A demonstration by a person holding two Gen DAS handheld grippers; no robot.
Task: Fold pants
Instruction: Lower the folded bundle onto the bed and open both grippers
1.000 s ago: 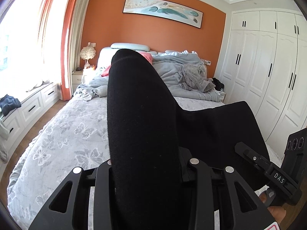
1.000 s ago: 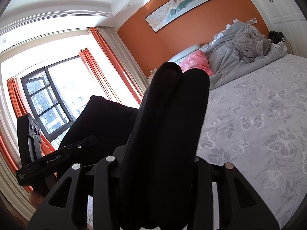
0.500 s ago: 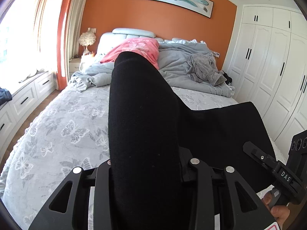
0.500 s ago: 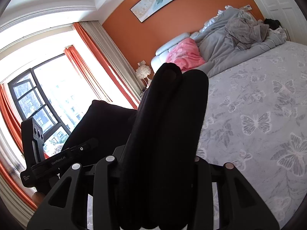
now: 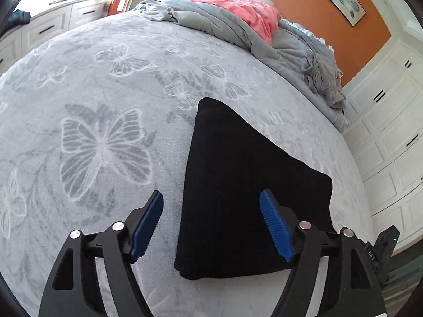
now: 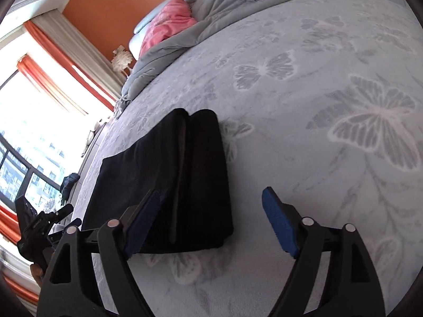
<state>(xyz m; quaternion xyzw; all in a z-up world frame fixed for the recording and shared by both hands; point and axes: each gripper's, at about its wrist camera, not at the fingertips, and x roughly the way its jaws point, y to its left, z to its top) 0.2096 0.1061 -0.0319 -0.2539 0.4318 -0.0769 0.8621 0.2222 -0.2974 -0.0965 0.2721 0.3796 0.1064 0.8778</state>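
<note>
Nearest the left wrist camera, the left gripper [image 5: 211, 227] stood with its jaws spread wide and nothing between them; one blue ribbed pad [image 5: 146, 224] hung over bare bedspread and the other overlapped the near part of the folded black fabric pants [image 5: 246, 192], though whether it touched the cloth could not be told. In the right wrist view the right gripper [image 6: 210, 224] was likewise spread wide and gripping nothing, with one blue pad [image 6: 280, 224] over the bedspread and the other pad overlapping the near edge of the pants [image 6: 169, 182].

Beyond the pads, the pants lay flat as a folded, roughly rectangular stack on the grey bedspread printed with pale butterflies [image 5: 105, 105], near the foot edge of the bed. The right wrist view showed layered folds running lengthwise along the stack's side. At the left edge of that view, part of the other black handheld gripper showed beside the bed.

Farther up the bed, a rumpled grey duvet [image 5: 238, 29] lay heaped across the head end, with a crumpled pink blanket [image 5: 246, 8] on top of it against the pale headboard. Behind stood an orange wall [image 6: 105, 5] bearing a framed picture, with orange curtains [image 6: 66, 60] at the bright window on one side and white panelled wardrobe doors [image 5: 391, 121] on the other.
</note>
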